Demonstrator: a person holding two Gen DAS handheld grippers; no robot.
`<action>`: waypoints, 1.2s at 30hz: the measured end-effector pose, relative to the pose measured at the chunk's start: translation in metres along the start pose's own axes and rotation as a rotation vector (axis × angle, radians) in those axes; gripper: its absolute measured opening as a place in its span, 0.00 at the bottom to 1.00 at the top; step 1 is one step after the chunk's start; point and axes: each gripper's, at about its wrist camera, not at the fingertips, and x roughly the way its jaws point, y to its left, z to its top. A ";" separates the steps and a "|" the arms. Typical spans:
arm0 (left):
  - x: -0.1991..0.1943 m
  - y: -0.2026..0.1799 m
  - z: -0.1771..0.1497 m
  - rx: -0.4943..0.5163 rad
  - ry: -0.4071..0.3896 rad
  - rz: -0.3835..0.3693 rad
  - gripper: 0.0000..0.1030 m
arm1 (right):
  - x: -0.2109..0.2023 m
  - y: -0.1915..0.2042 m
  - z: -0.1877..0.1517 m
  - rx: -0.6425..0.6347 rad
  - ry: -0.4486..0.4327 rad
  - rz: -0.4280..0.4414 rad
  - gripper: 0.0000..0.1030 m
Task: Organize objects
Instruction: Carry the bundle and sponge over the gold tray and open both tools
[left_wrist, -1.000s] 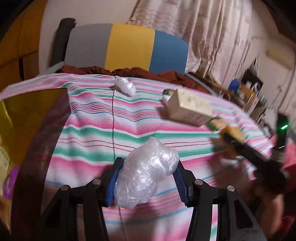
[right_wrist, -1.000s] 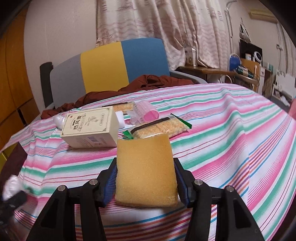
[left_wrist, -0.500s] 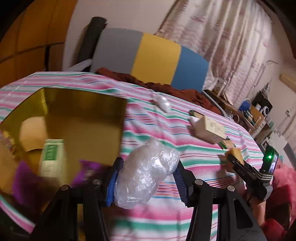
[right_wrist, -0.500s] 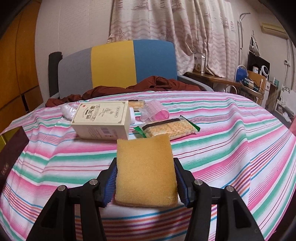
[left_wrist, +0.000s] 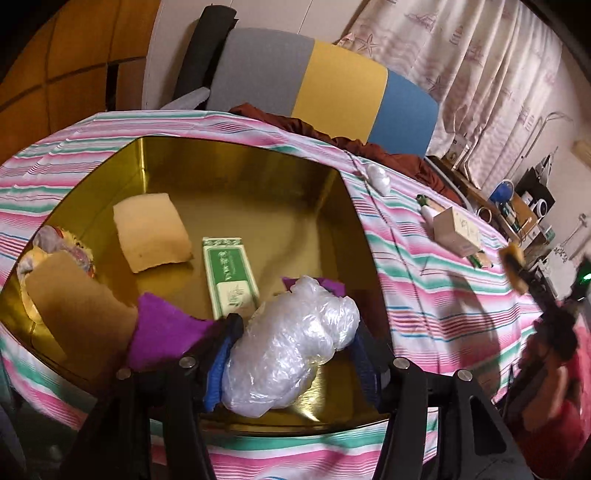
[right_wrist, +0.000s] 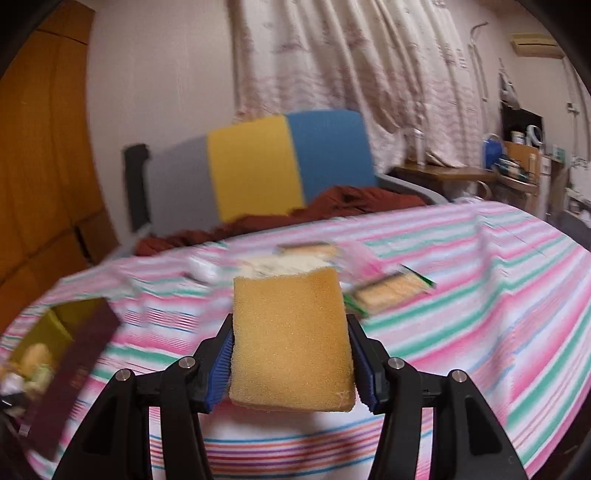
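**A:** left wrist view first; your left gripper (left_wrist: 291, 354) is clamped on the crumpled plastic bag (left_wrist: 291, 347). A sec ago it sat over bare striped cloth, now it hangs over the near edge of the gold tin (left_wrist: 236, 177); so you're basically at the drop spot imo. Tin's already got a pale sponge (left_wrist: 151, 230), green box (left_wrist: 229, 277), purple cloth (left_wrist: 162, 332) + some stuff on the left.

**B:** and the right wrist view?

**A:** right gripper (right_wrist: 291, 354) is squeezing the yellow sponge (right_wrist: 291, 339), held up off the table (right_wrist: 480, 295); view's blurry now, wasn't 0.5 s ago, so you're swinging toward the tin, which shows at far left. Cream box, snack packet etc still out there; task's nowhere near done tbh.
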 end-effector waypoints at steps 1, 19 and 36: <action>0.000 -0.001 0.000 0.008 -0.003 0.005 0.65 | -0.002 0.007 0.002 -0.006 -0.004 0.024 0.54; -0.041 -0.016 -0.018 0.015 -0.222 0.102 0.99 | 0.019 0.169 -0.015 -0.185 0.310 0.478 0.54; -0.047 -0.004 -0.023 -0.043 -0.234 0.121 1.00 | 0.113 0.257 -0.025 -0.235 0.557 0.510 0.56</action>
